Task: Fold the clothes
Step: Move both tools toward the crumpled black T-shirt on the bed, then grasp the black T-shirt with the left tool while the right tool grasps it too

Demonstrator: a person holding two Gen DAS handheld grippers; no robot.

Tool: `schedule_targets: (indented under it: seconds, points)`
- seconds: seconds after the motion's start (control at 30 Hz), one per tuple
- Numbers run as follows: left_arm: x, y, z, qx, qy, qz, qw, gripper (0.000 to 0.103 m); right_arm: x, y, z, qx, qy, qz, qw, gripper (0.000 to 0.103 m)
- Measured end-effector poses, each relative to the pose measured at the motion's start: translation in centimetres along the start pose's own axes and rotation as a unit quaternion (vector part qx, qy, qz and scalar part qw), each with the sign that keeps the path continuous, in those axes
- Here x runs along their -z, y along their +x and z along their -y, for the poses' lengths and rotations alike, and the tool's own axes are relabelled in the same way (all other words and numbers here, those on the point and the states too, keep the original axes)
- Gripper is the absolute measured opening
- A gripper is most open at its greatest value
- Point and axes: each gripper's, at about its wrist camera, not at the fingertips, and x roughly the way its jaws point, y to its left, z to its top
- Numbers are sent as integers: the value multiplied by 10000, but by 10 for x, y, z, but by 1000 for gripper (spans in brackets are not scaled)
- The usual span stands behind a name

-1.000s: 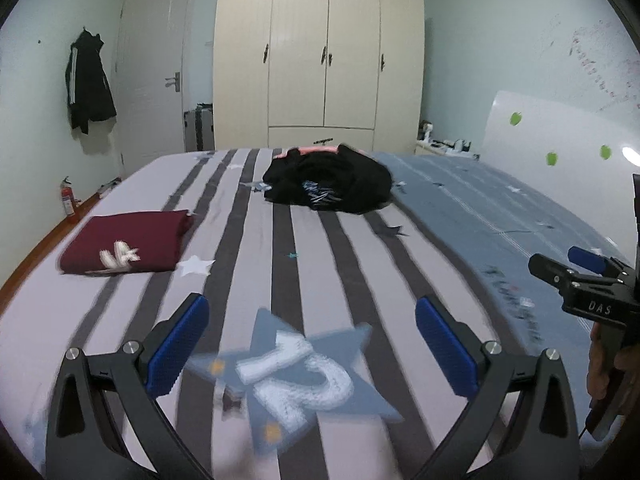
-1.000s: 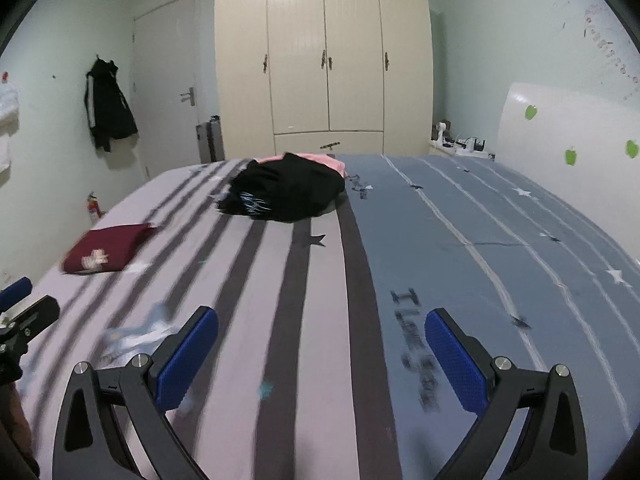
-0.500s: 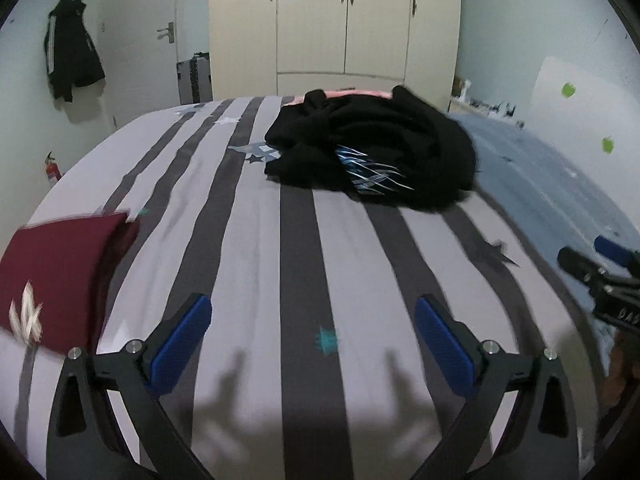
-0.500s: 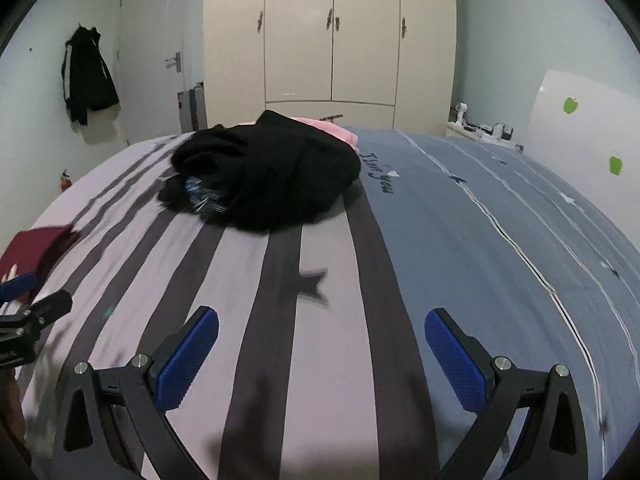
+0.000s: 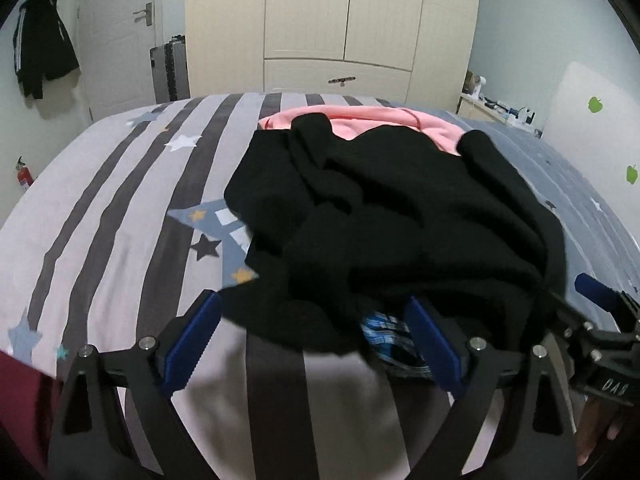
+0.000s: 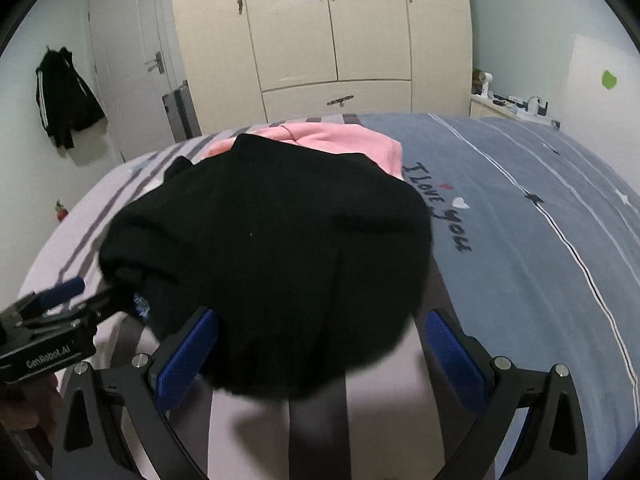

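Bedroom with cream wardrobe (image 5: 332, 20), white door (image 6: 128, 76) and a dark jacket (image 5: 40, 44) hung on the wall; striped bedspread (image 5: 120, 208) to the left, blue half (image 6: 540, 240) with lettering to the right.

- Black garment (image 5: 400, 220): crumpled in a heap near the middle of the bed, lying on top of a pink garment (image 5: 360, 120) that peeks out behind it. A patch of blue-and-white print (image 5: 384, 332) shows under the near hem.
- Left gripper (image 5: 312, 340): jaws spread wide, holding nothing, fingers straddling the near left edge of the black heap; contact with the cloth hard to judge.
- Right gripper (image 6: 320, 352): also wide apart and empty, reaching the near right edge of the same heap.
- A dark red piece (image 5: 20, 400) just visible at the lower left corner of the left view; too cropped to say more.

Handling, as a judgement:
- Soft, limp, probably light to middling in weight; looks like thick knit or fleece, so unlikely to slip from the blue pads.
- No stiffness: sags and bunches wherever unsupported, so best lifted at two well-separated points.
- Sensible holds: a single layer at the near hem, one gripper at each side; shoulders or sleeves not identifiable in this tangle.
- Risks: pinching several folds at once, or dragging the pink garment along.
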Motion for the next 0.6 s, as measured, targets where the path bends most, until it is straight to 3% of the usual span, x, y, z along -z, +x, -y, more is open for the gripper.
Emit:
schedule_targets:
  seconds: [0.03,0.1,0.13,0.17,0.2,0.3,0.4,0.5,0.6]
  points:
    - [-3,6,-1,37,15,-50,10000,81,-1,8,-1,15,7,-98,10000,100]
    - [-7,15,-1,175,58,-177,9997,48,-3,21,-2,-113,67,-310,9994,73]
    - [-8,18,2,202,130,-247,9994,39,-3,25,-2,-194,92,-412,9989,67]
    - [-8,16,6,194,203,-256,9993,17,-4,27,-3,-246,90,-478,9985,58]
    - [-9,15,10,183,276,-260,9991,6,-5,26,-5,-276,43,-508,9983,47]
    - [-8,1,15,288,291,-161,9990,5,-5,16,-9,-330,-164,-556,9978,25]
    - [2,-32,12,523,291,-103,9982,4,2,-8,2,-657,-56,-618,9959,14]
    - [24,-71,11,695,396,-136,9967,4,18,-46,15,-850,-42,-635,9943,9]
    - [65,-135,11,961,419,-214,9943,4,44,-98,25,-1053,-99,-675,9921,8]
